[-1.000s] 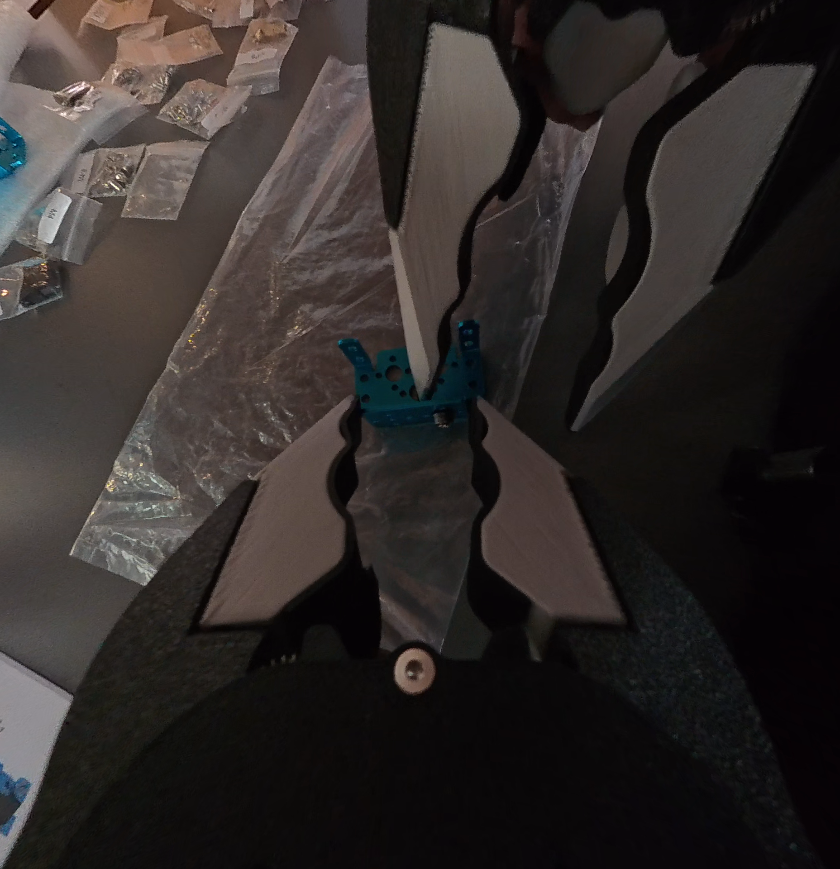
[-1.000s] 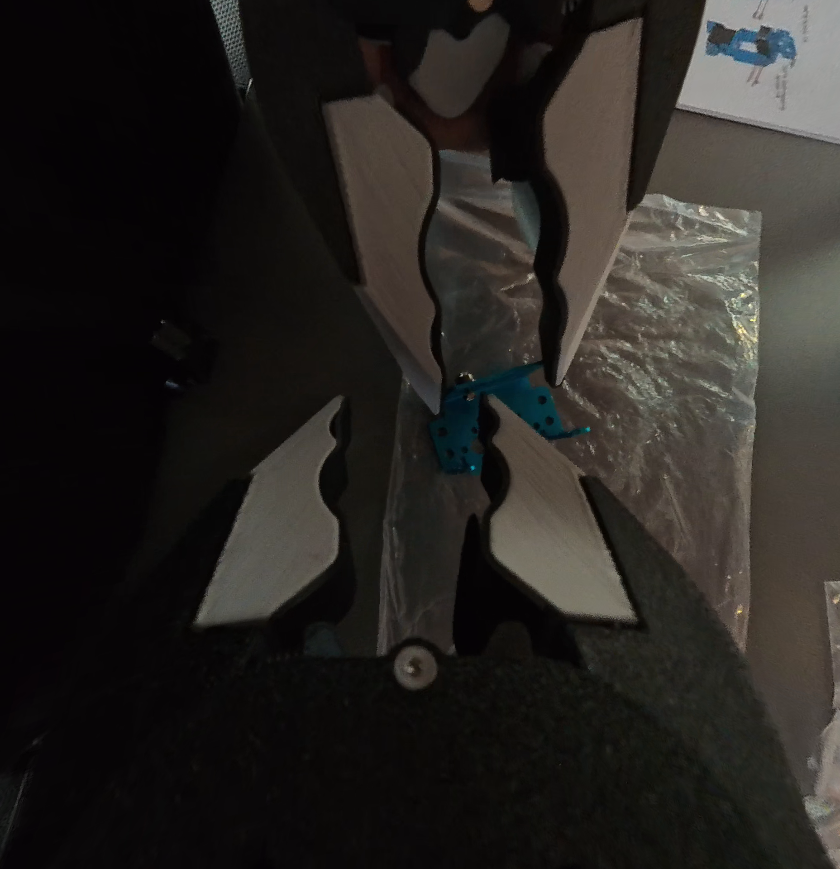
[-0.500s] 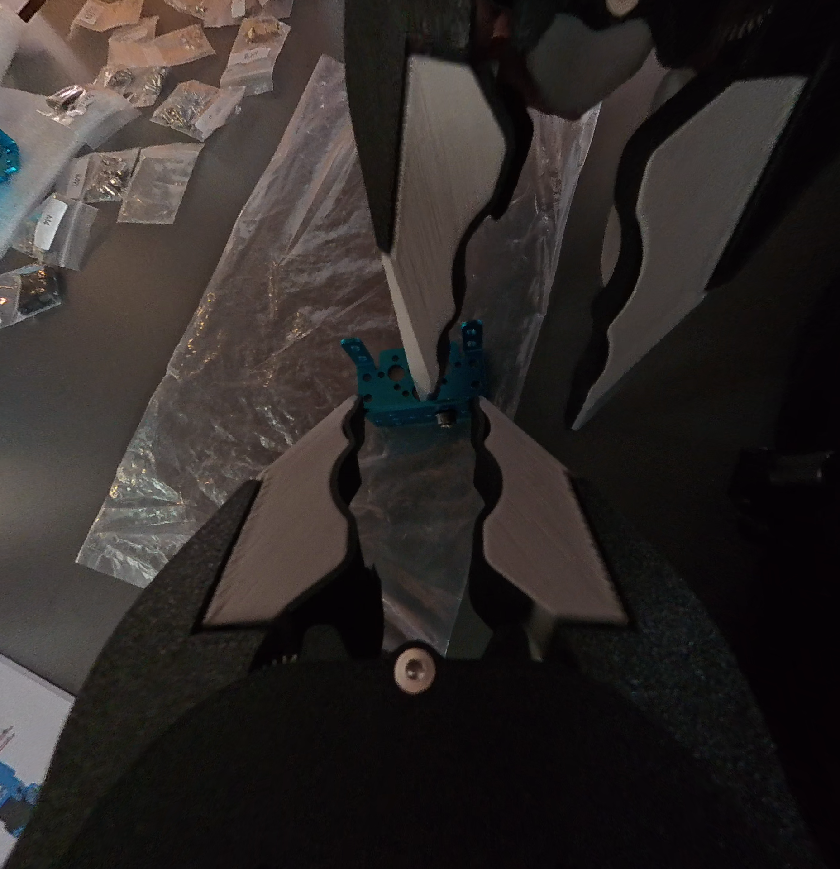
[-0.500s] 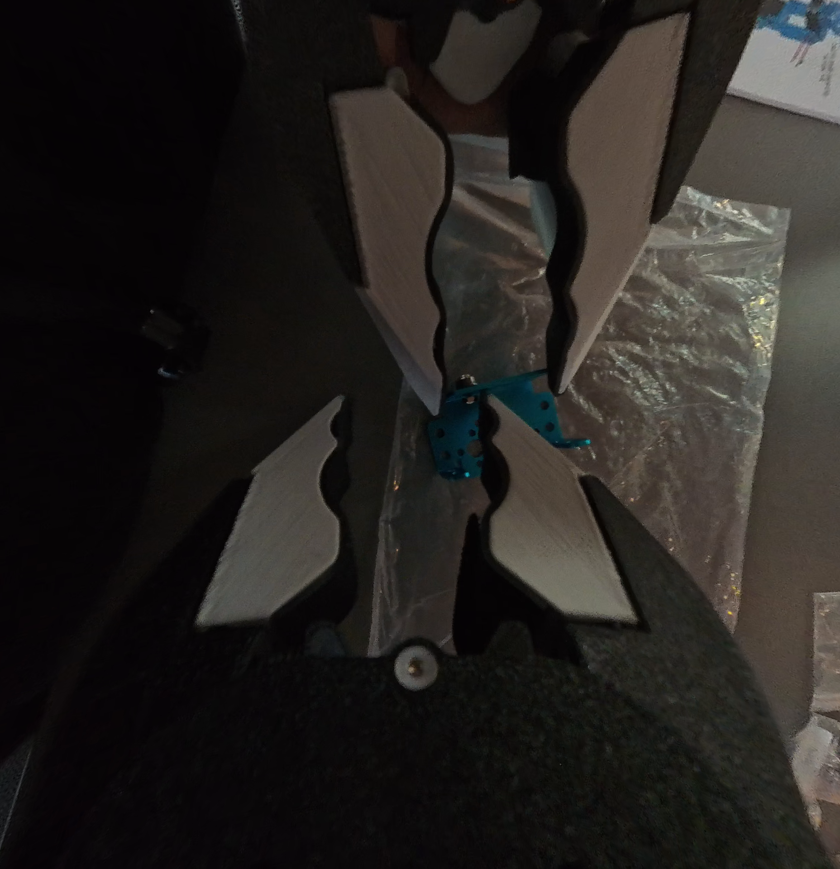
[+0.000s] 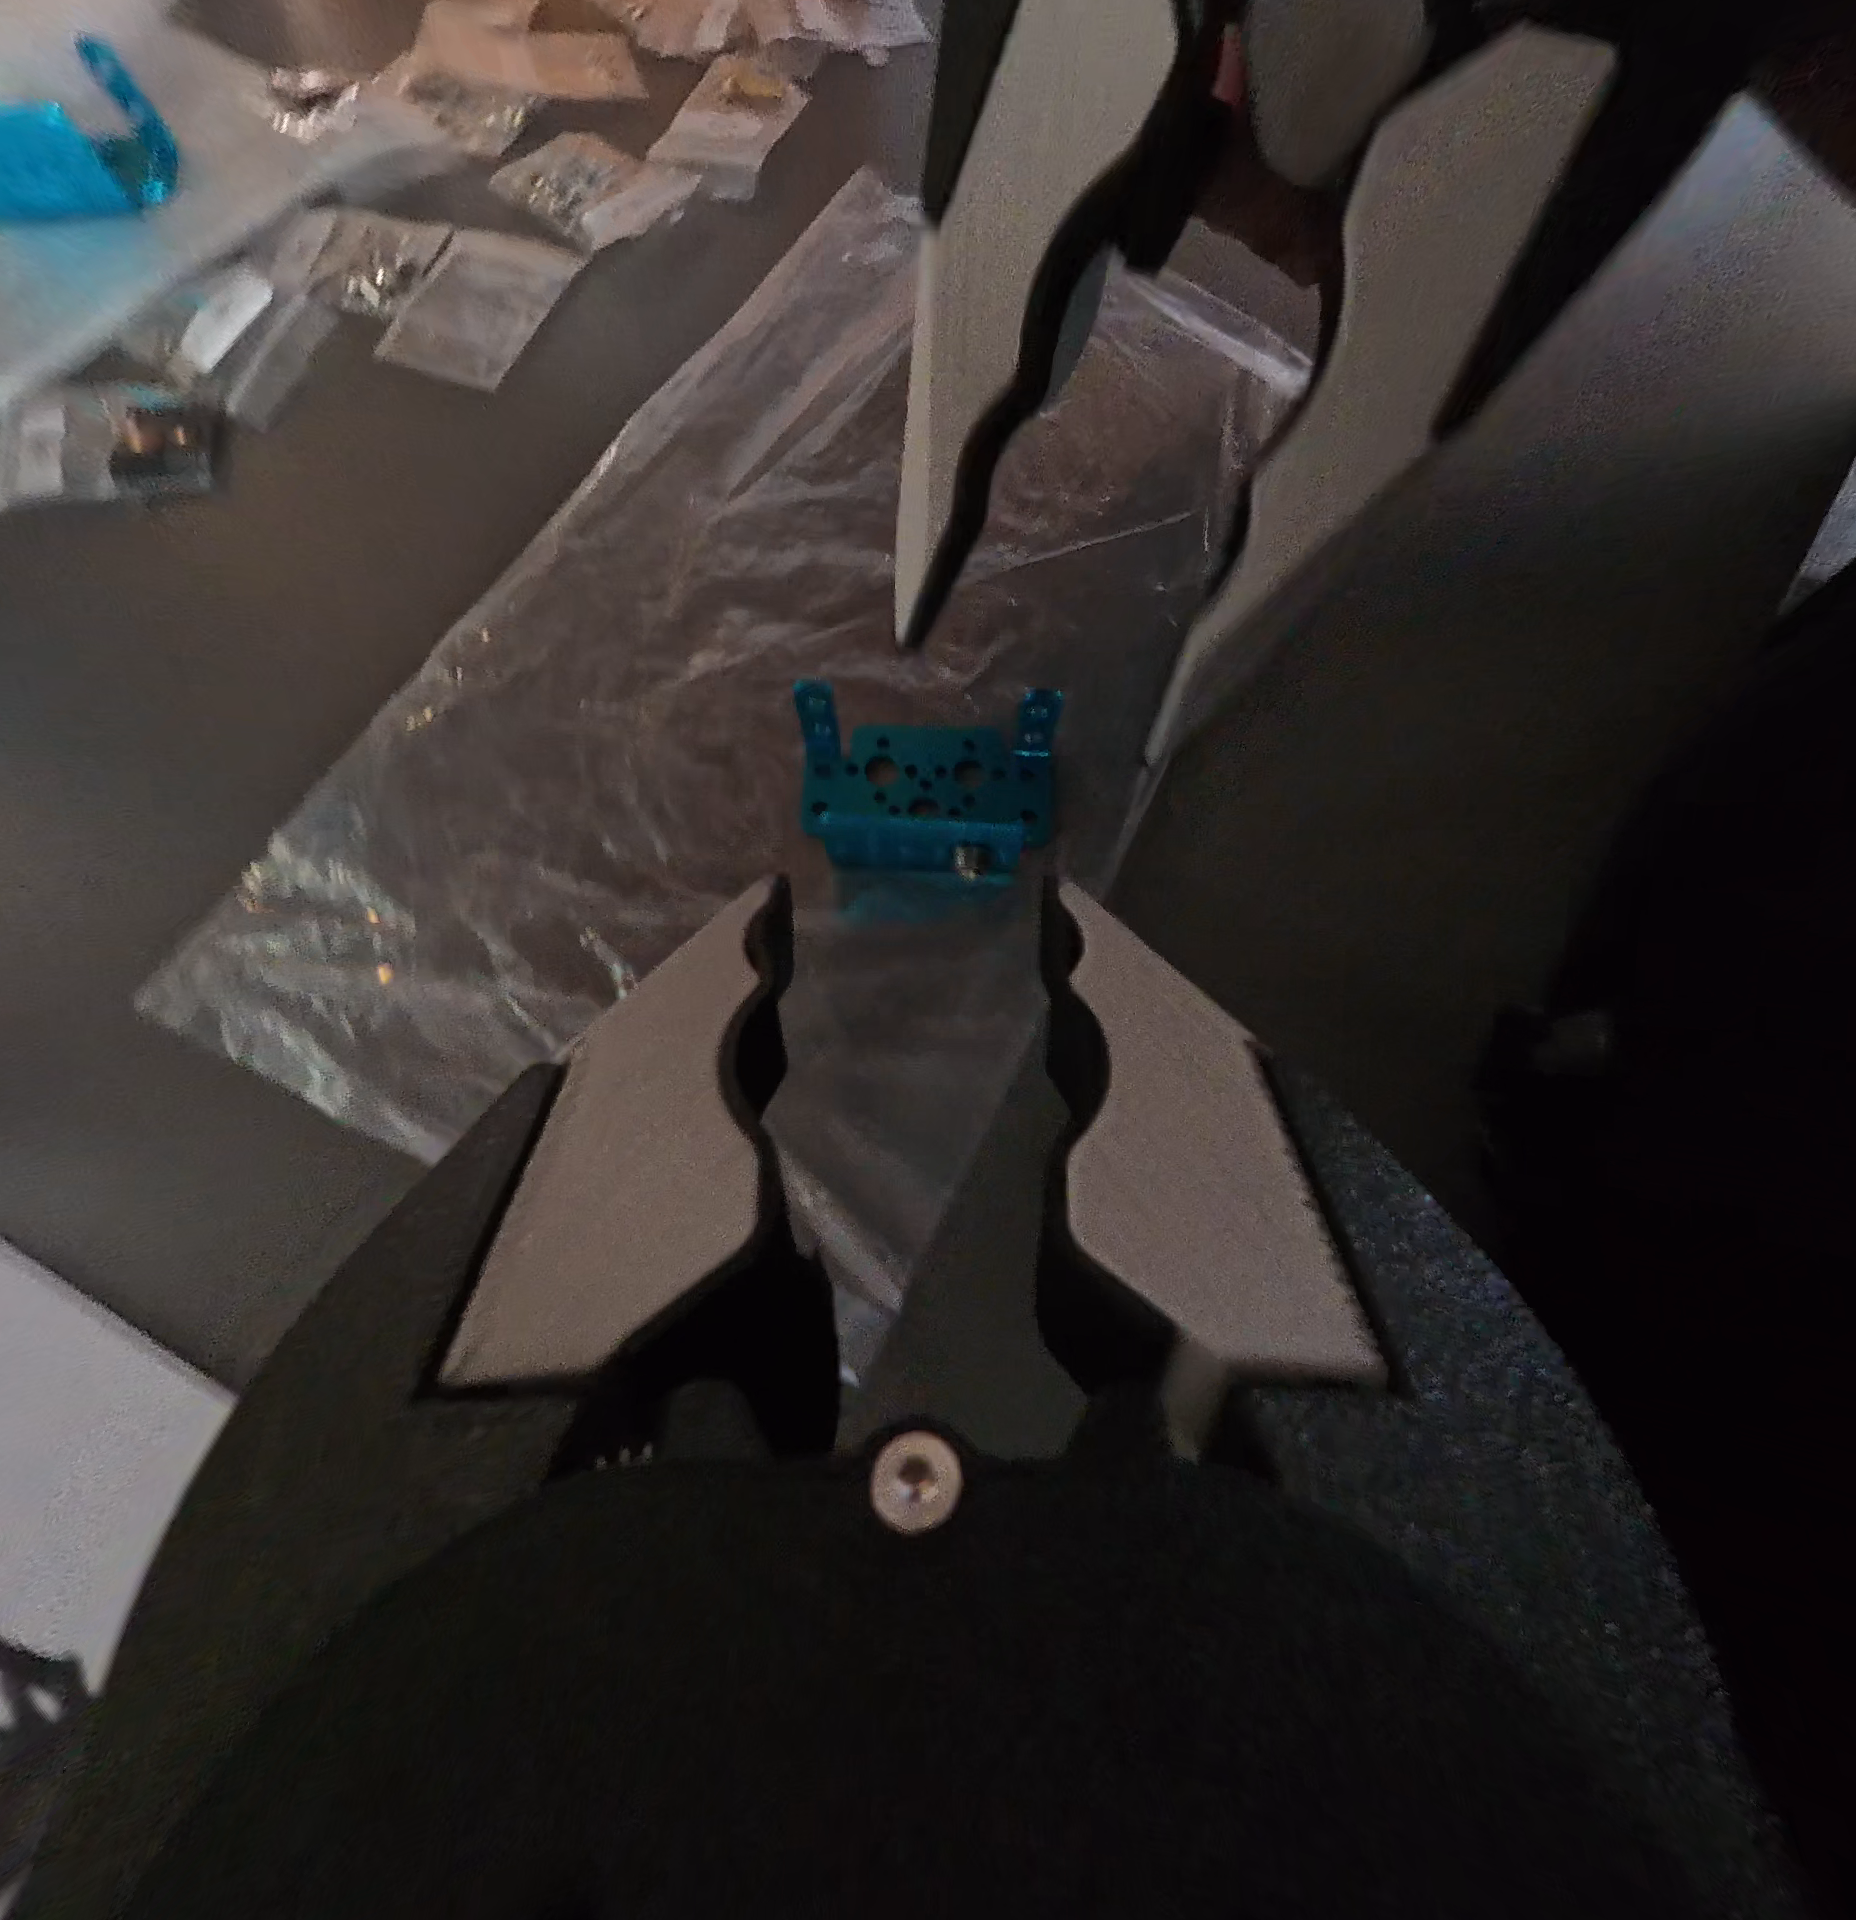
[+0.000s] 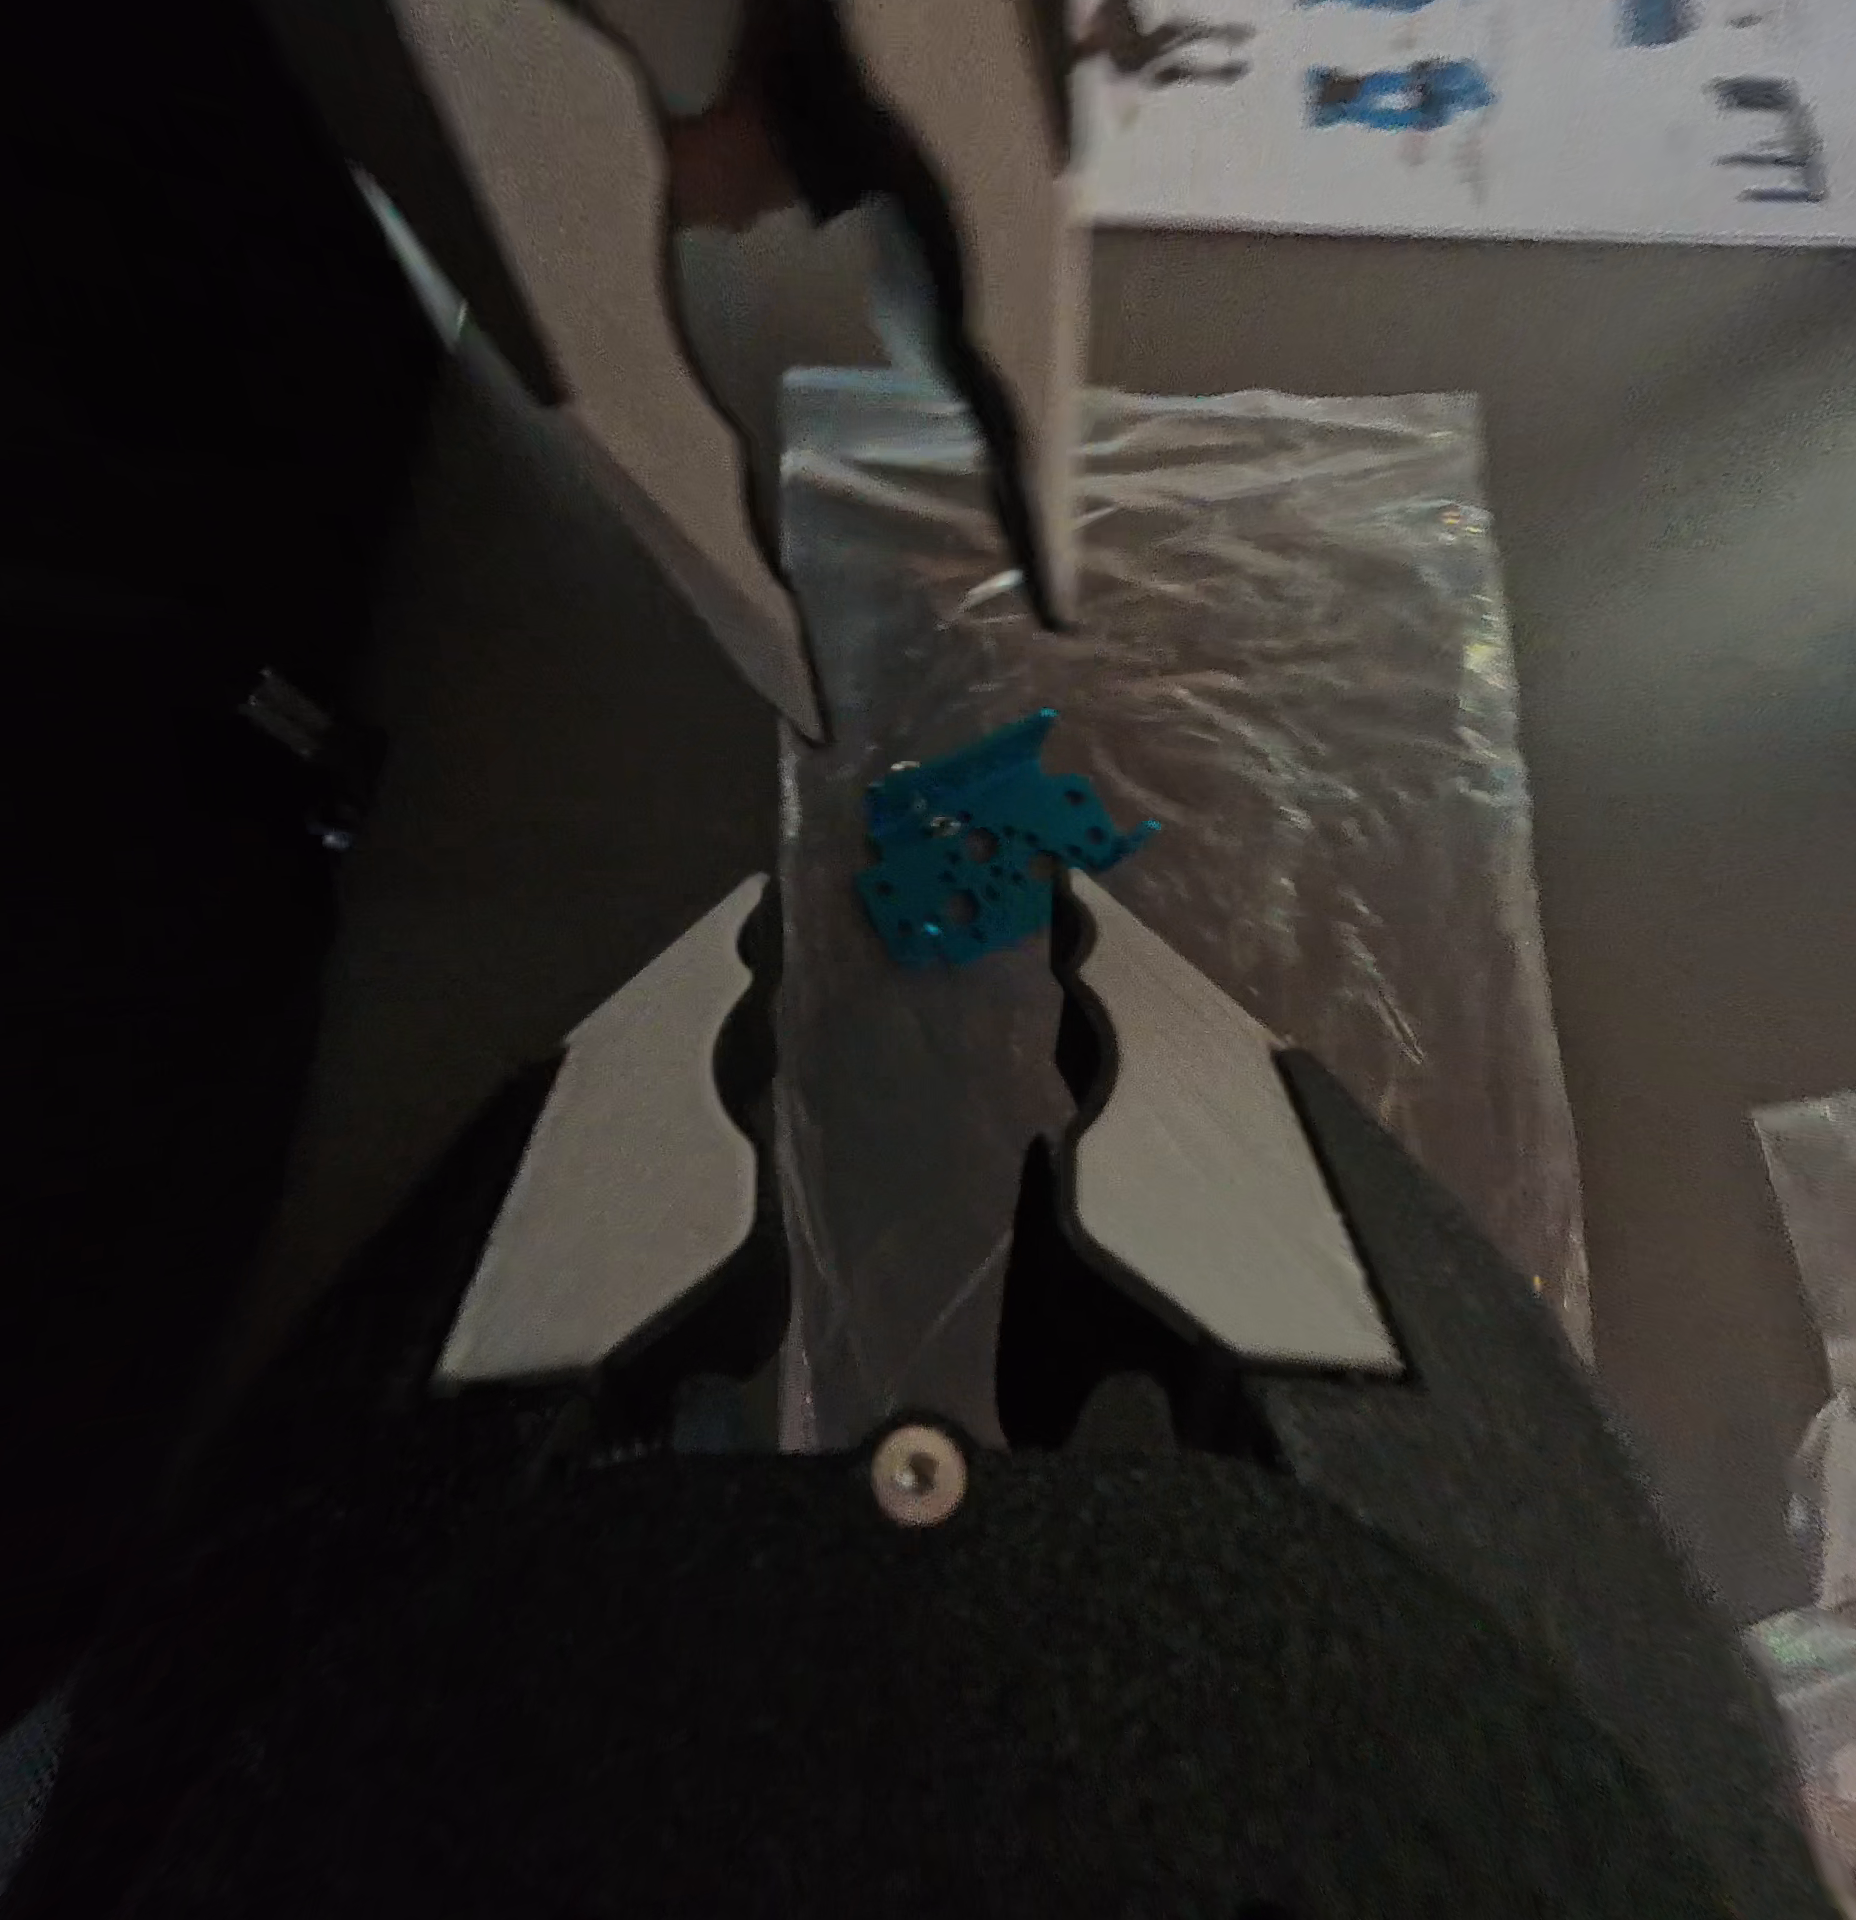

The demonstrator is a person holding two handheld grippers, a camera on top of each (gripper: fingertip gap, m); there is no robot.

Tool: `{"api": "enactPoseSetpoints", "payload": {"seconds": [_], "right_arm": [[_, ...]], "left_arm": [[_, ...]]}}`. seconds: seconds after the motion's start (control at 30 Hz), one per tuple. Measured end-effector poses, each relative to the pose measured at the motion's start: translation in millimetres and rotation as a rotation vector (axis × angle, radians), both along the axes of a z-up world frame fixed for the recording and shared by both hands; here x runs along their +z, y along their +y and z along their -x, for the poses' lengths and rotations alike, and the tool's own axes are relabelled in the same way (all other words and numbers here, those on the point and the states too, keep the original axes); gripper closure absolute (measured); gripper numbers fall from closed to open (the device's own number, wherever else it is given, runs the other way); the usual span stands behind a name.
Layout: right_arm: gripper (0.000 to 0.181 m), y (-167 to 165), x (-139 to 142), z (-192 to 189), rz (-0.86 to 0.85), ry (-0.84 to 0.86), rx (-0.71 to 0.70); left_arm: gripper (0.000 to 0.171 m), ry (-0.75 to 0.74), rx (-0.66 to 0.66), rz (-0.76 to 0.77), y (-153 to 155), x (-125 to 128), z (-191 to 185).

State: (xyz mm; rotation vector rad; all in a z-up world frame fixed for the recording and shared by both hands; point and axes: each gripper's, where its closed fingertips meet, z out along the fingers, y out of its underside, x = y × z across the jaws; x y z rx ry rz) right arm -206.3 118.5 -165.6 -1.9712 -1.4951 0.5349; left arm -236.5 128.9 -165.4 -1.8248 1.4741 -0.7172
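A small blue metal bracket (image 5: pixel 922 790) with several holes lies on a clear plastic bag (image 5: pixel 539 831) on the dark table. My left gripper (image 5: pixel 919 883) is open, its fingertips just short of the bracket's near edge. My right gripper (image 5: pixel 1028 694) comes in from above, open, its tips a little beyond the bracket. In the right wrist view the bracket (image 6: pixel 971 852) lies tilted on the bag (image 6: pixel 1267 675), close to my right gripper (image 6: pixel 911 881), by its right finger. The left gripper (image 6: pixel 932 677) hangs above it, apart from it.
Several small bags of hardware (image 5: pixel 550 187) and another blue part (image 5: pixel 62 156) lie at the far left. A white printed sheet (image 5: pixel 51 1403) lies at the near left and shows in the right wrist view (image 6: pixel 1475 104). More small bags (image 6: pixel 1838 1351) lie at the right edge.
Both grippers have drawn back from the bracket. The right finger that reached into it has lifted away. The bracket now lies free on the bag. Both views are blurred by motion.
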Motion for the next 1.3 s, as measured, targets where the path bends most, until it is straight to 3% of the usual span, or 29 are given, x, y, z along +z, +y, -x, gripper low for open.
{"api": "enactPoseSetpoints", "payload": {"seconds": [0.07, 0.13, 0.27, 0.43, 0.57, 0.7, 0.8, 0.9, 1.03, 1.13, 1.3], "right_arm": [[0.131, 4, 6, -10, 0.086, 0.110, -0.055], [0.120, 6, 3, -18, 0.155, 0.160, -0.058], [0.098, 15, -7, -20, 0.123, 0.131, 0.070], [0.091, 21, -3, -1, 0.043, 0.176, 0.234], [0.096, 22, -12, 4, 0.009, 0.102, 0.290], [0.104, 23, 3, 1, -0.023, 0.068, 0.319], [0.107, 30, 6, -12, -0.067, -0.042, 0.341], [0.103, 31, 6, -17, 0.011, -0.043, 0.344], [0.142, 21, 14, -9, 0.054, 0.115, 0.390], [0.139, 14, 21, 2, 0.146, 0.160, 0.397], [0.157, 12, 9, 13, 0.137, 0.035, 0.417]], "left_arm": [[0.128, -0.013, 0.069, 0.065, -4, 0, 8], [0.127, -0.029, 0.093, 0.120, -15, -1, 6], [0.126, -0.007, 0.127, 0.124, -22, -10, 0], [0.128, 0.022, 0.168, 0.103, -27, -18, -5], [0.135, 0.029, 0.215, 0.080, -26, -16, -12], [0.136, 0.033, 0.277, 0.078, -22, -14, -14], [0.136, 0.041, 0.271, 0.064, -22, -11, -13], [0.135, 0.056, 0.223, 0.040, -22, -9, -8], [0.130, 0.083, 0.162, -0.107, -10, -5, 6], [0.115, 0.074, 0.118, -0.128, -4, -7, 7], [0.112, 0.030, 0.052, -0.080, -4, -8, -8]]}}
